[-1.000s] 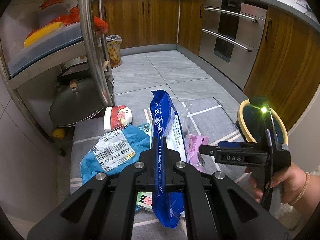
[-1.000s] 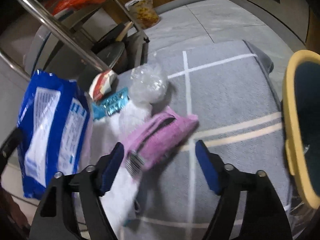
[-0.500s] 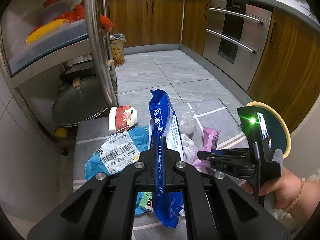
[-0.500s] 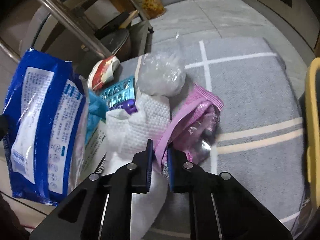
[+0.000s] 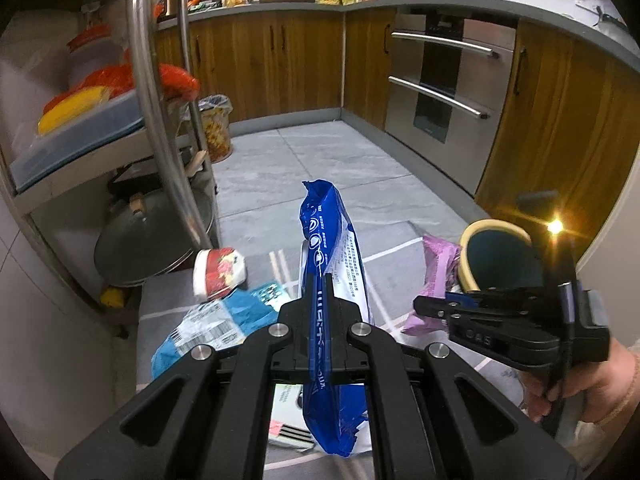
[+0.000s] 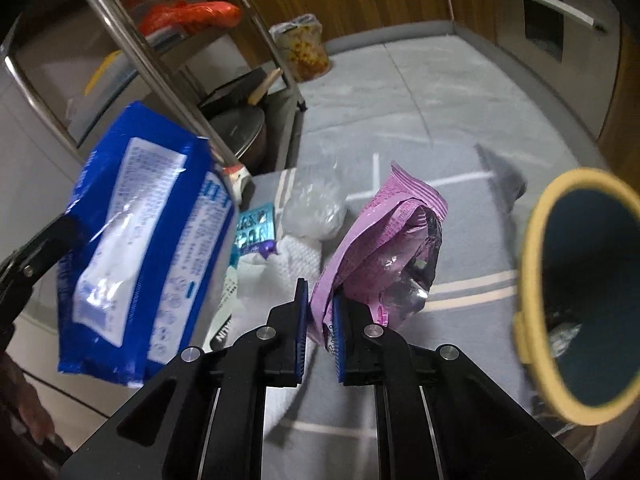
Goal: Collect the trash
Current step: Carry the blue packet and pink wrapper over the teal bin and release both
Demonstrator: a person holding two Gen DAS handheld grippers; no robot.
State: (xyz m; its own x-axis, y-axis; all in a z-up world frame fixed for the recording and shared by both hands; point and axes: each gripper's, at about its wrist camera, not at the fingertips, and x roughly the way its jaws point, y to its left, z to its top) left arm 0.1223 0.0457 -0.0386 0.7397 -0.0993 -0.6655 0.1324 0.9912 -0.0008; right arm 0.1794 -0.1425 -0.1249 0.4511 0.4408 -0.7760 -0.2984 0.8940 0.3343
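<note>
Step in hand: mid-haul, I'd say. Both tools are loaded and the wrappers are off the mat, so the pickup part looks done for these two.

Left gripper (image 5: 320, 300): jaws clamped right down on the blue wet-wipe pack (image 5: 328, 264), pinching it edge-on. The pack sticks out ahead of the tips and hangs below them too.

Right gripper (image 6: 320, 320): jaws nearly together, having just closed on the pink wrapper (image 6: 384, 248). It's caught by its lower edge between the blue pads (image 6: 301, 320), and the crumpled foil end pokes up and to the right of the tips.

Bin (image 6: 532, 280): yellow-rimmed, dark inside, just right of the right tool with the mouth tipped toward it. Looks like something's already in the bottom, too blurry to say what.

Still on the grey mat (image 6: 460, 300): ahead and left of the right tool's tips there's a clear plastic bag (image 6: 316, 208), a white cloth-looking thing (image 6: 280, 272), a small teal sachet (image 6: 254, 228). In the left view, a red-and-white cup (image 5: 218, 268) and a blue mailer with a barcode label (image 5: 208, 328).

Next move: swing the pink wrapper right, over the rim, then let go. The blue pack has further to travel, so probably second.
</note>
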